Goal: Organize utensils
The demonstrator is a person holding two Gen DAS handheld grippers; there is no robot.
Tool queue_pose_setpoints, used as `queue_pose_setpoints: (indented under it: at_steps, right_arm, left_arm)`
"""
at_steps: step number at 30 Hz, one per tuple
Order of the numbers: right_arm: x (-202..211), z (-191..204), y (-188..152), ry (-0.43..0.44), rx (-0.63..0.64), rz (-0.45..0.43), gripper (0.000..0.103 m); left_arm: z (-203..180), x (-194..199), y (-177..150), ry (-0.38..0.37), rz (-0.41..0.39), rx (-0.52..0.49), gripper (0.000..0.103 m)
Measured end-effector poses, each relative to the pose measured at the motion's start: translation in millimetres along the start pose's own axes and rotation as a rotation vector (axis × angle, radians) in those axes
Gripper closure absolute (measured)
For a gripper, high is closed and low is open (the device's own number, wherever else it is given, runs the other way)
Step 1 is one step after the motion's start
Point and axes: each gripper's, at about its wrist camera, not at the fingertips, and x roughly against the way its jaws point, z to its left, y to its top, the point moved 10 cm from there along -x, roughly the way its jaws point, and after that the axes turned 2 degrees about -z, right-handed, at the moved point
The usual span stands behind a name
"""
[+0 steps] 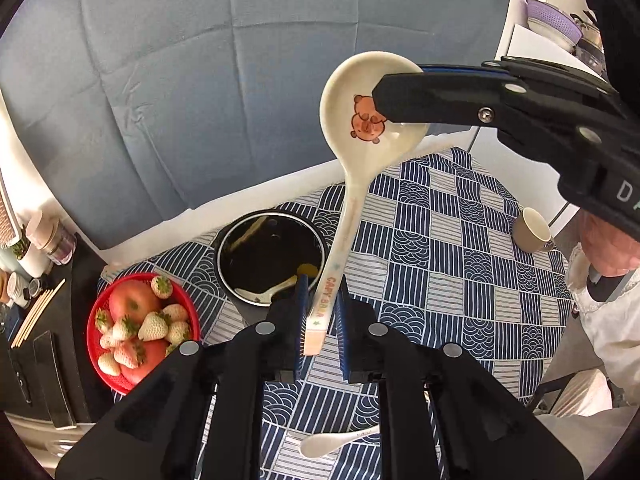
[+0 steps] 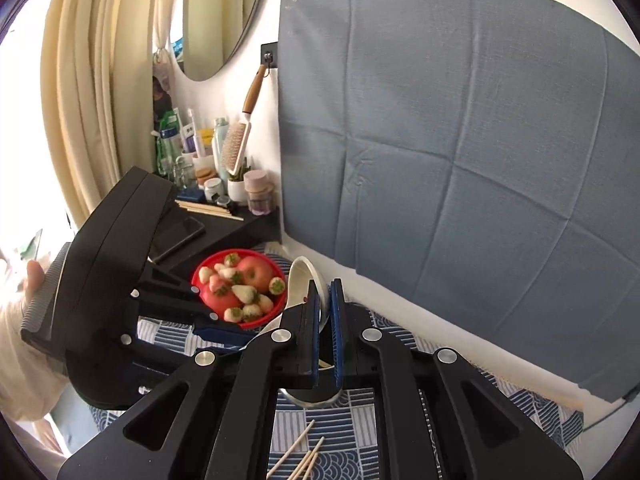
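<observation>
A large cream ceramic spoon (image 1: 360, 76) with a bear picture hangs in the air over the table, held at both ends. My left gripper (image 1: 322, 284) is shut on the end of its handle. My right gripper (image 1: 378, 96) reaches in from the right and is shut on the rim of its bowl. In the right wrist view the spoon's bowl (image 2: 304, 280) stands edge-on between the blue pads of my right gripper (image 2: 325, 286), with my left gripper (image 2: 236, 334) low on the left. Below stands a black utensil holder (image 1: 240, 248) with another spoon inside.
A red basket (image 1: 100, 360) of strawberries and apples sits left of the holder. A small white spoon (image 1: 332, 440) and wooden sticks (image 2: 300, 452) lie on the blue patterned cloth. A beige cup (image 1: 532, 230) stands right. A cluttered black shelf (image 2: 240, 224) is at the left.
</observation>
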Motion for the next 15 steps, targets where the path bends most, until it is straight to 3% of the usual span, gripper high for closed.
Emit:
queue_pose_setpoints:
  at_steps: [15]
  right_arm:
    - [-43,-10,0,-0.117,0.000,0.072,0.095]
  left_arm:
    - [24,-53,16,-0.099,0.040,-0.035,0.088]
